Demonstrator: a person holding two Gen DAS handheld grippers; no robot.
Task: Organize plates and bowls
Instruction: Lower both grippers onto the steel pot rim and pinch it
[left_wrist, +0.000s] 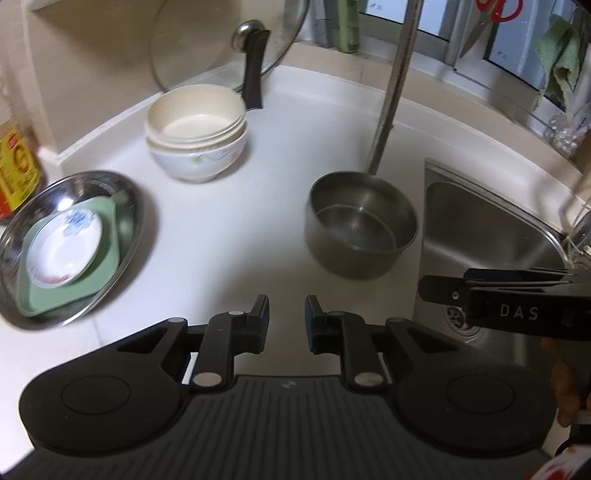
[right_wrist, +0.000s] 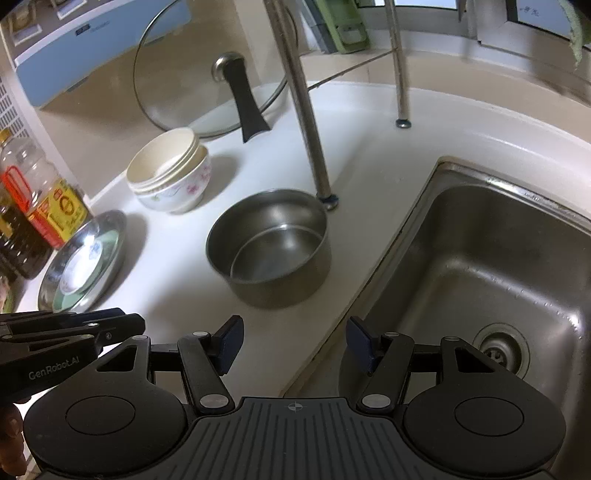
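Two empty grippers (left_wrist: 286, 308) (right_wrist: 294, 334); one steel pot (left_wrist: 360, 230), three stacked bowls (left_wrist: 195, 138).

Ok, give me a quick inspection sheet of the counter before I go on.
Surface: white counter beside a steel sink, basin bare.
Job's things: stack of cream and floral bowls; round steel plate holding a green square dish with a small white floral dish on top; steel pot, nothing in it.
Clutter: glass lid leaning on the wall; oil bottle.
Grippers: left gripper narrowly open, holding nothing; right gripper open, holding nothing.
Cables: nothing seen.
Surroundings: rack legs, window, green cloth.
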